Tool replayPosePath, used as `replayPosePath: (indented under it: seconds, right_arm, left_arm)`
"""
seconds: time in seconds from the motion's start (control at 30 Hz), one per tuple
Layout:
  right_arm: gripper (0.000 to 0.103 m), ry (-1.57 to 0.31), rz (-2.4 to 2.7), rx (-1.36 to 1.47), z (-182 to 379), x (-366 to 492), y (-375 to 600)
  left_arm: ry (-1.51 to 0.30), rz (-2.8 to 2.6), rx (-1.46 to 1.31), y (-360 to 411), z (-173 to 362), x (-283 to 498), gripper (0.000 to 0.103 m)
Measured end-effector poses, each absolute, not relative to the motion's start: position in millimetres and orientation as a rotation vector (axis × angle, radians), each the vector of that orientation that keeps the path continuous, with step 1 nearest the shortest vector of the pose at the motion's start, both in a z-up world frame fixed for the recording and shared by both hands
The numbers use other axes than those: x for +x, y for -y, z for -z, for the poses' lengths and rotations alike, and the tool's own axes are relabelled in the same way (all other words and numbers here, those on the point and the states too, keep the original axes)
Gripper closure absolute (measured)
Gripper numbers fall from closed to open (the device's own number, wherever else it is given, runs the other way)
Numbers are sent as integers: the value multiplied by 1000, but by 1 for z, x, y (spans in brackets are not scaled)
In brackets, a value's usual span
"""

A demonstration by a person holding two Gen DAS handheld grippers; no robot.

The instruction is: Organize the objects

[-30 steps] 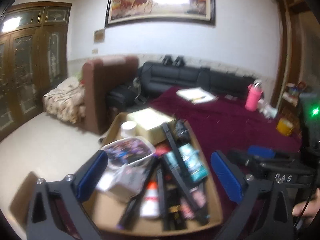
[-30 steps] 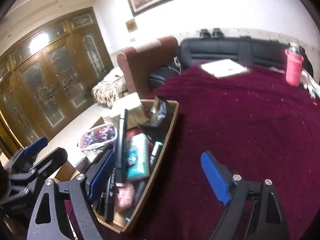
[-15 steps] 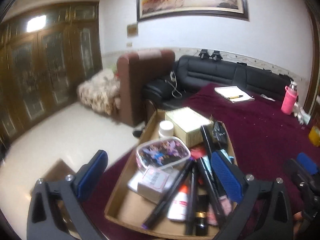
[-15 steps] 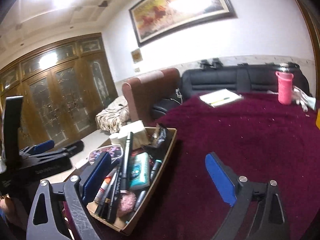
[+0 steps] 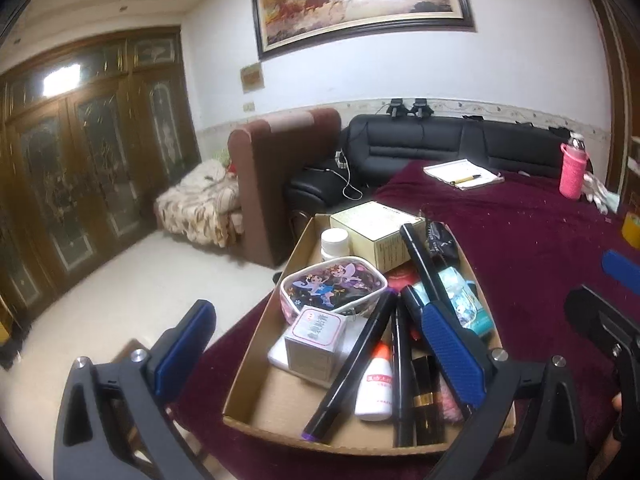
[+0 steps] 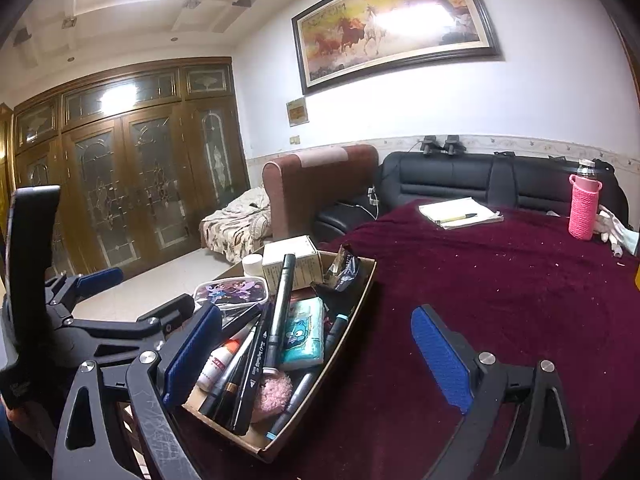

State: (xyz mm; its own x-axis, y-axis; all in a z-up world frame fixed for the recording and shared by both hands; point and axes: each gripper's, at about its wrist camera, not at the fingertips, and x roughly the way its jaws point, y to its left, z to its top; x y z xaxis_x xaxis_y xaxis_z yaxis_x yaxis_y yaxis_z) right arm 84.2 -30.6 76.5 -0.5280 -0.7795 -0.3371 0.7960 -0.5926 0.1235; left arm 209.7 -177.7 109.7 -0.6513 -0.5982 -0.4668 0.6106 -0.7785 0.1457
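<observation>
An open cardboard box [image 5: 256,360] sits at the left edge of the maroon table, crammed with small items. Among them are a cartoon pouch [image 5: 332,284], a small grey carton [image 5: 316,336], a white red-label bottle [image 5: 376,384], black markers [image 5: 352,364], a beige carton [image 5: 376,228] and a teal tissue pack [image 5: 464,300]. My left gripper [image 5: 318,344] hovers open over the box's near end, holding nothing. In the right wrist view the box [image 6: 352,320] lies left of centre. My right gripper [image 6: 316,356] is open and empty, its left finger over the box's near corner.
A notebook with a pen [image 5: 462,174] and a pink bottle [image 5: 574,172] stand at the far side of the maroon tablecloth [image 6: 500,288]. Behind are a black sofa [image 6: 460,176] and a brown armchair [image 6: 316,184]. White floor lies left of the table.
Both views have tilted upward and turned, showing more of the room. The box has shifted right in the left wrist view. The right gripper's jaws stand slightly wider than a second ago.
</observation>
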Motion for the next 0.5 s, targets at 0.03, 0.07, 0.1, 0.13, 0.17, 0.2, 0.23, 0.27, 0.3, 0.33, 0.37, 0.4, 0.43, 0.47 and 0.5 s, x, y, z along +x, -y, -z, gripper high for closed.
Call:
replayPosePath:
  seconds: [0.03,0.07,0.1,0.13,0.17,0.2,0.23,0.27,0.3,0.33,0.37,0.4,0.43,0.47,0.5]
  right_arm:
    - [4,-58,2159,448,-76,84,31]
    - [4,-58,2158,452,-76,84,31]
    - [4,-58,2156,456,-75,83,31]
    - [4,-57,2155,461,-75,82,31]
    - [4,-53,2153,468,-74,81,31]
    - [4,-49,2151,474,-73,80,32]
    - [4,-47,2151,476,-73,80,32]
    - [4,-46,2150,481,-72,79,32]
    - [4,-46,2149,486,-72,78,32]
    - [4,-44,2149,488,-72,78,32]
    - [4,-41,2150,486,-71,78,32]
    - [4,-40,2151,484,-72,78,31]
    - [4,-40,2152,483,-72,78,31]
    - [4,-36,2150,482,-72,78,31]
    - [4,-33,2152,479,-72,79,31]
  left_arm:
    - [-11,2379,657,175,-110,210,0]
    - [22,2387,652,171,-111,209,0]
    - [46,2393,657,168,-111,208,0]
    - [60,2395,661,167,-111,206,0]
    - [80,2397,661,165,-111,204,0]
    - [84,2401,659,166,-111,202,0]
    - [82,2405,656,166,-111,200,0]
    - [71,2407,655,166,-112,198,0]
    - [57,2416,657,167,-112,196,0]
    - [48,2424,657,167,-112,196,0]
    - [40,2439,661,167,-113,195,0]
    - [42,2446,662,166,-112,194,0]
    - [45,2448,661,165,-112,194,0]
    - [51,2454,659,164,-112,194,0]
    - [55,2464,660,162,-112,194,0]
